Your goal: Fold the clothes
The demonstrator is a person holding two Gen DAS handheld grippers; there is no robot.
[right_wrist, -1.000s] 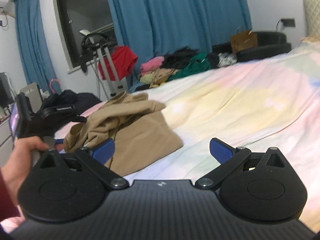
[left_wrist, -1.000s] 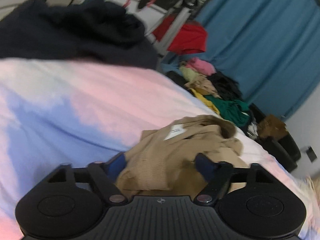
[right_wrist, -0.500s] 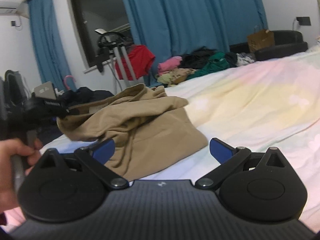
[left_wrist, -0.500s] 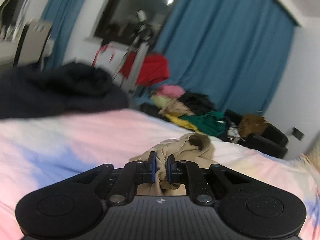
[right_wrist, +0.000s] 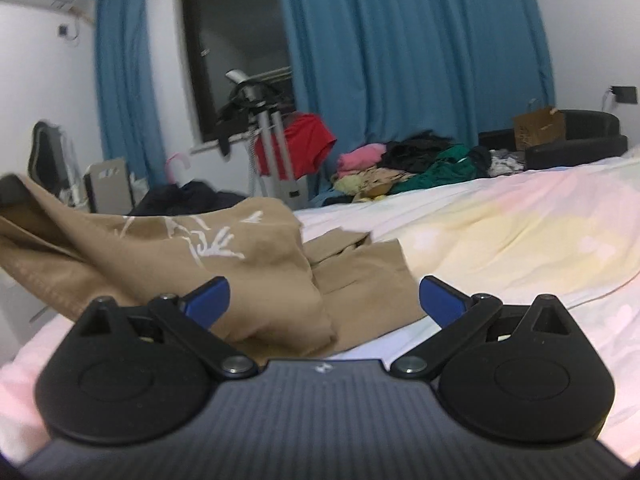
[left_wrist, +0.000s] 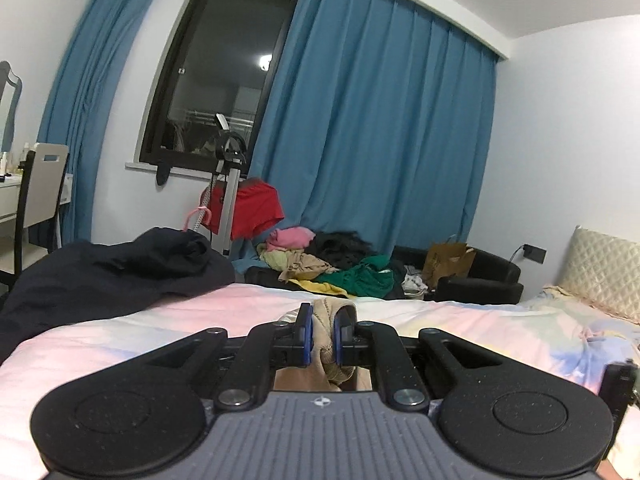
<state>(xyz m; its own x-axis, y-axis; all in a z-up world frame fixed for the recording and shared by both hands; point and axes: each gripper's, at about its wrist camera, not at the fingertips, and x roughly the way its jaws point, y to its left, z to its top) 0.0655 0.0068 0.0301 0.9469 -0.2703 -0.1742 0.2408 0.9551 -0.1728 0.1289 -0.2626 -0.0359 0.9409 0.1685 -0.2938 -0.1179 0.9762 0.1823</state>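
Now the left tongs pinch the tan garment — the right tongs are spread wide.

Garment on bed; clothes pile behind, seemingly floor-level.

Two matching handheld grippers, matte black plastic throughout. On the left gripper: a ribbed grey-black central deck stamped with a small round white emblem, flanked by two rounded housings with shallow circular recesses; angled black link arms pinned by silver screws; blue pads lining the fingers. On the right gripper: the same ribbed deck and white emblem, the same twin round housings topped with triangular cut-outs, silver pivot screws at the link arms, and blue fingertips of wedge shape at the ends.
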